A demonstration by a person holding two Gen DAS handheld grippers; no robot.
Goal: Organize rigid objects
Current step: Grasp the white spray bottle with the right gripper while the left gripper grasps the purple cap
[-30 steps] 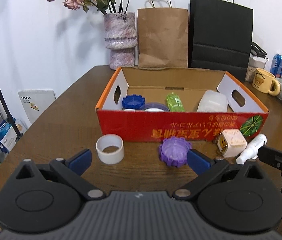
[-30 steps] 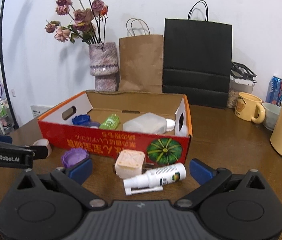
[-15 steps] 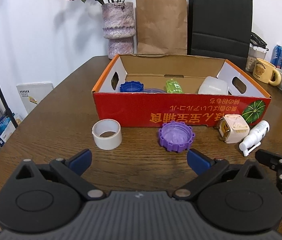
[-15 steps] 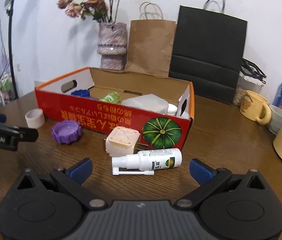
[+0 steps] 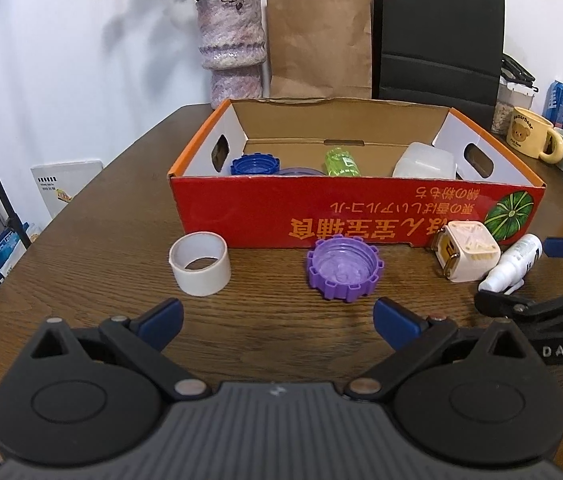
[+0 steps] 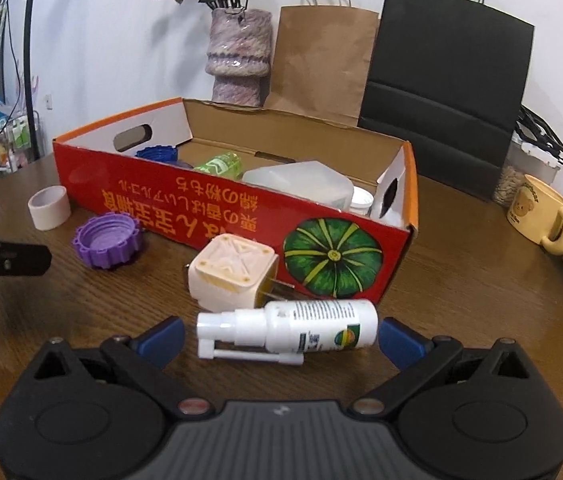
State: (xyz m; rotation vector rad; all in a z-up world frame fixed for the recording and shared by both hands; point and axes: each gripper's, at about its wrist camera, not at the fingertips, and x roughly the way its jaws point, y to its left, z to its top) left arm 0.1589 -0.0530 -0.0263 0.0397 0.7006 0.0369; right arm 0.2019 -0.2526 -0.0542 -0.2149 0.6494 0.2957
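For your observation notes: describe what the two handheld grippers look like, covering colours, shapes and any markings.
Both are matte black. The left gripper and right gripper each have a ribbed grey-black centre panel, two rounded housings with circular discs and triangular cut-outs, silver pivot pins, and angled black fingers tipped with blue pads. Seen from the left wrist view, the right gripper's side bears white letters "DAS". No cables or sleeves show.

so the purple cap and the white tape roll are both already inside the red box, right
Not inside. The purple cap and white tape roll both sit on the table, in front of the red box, as the left wrist view shows.
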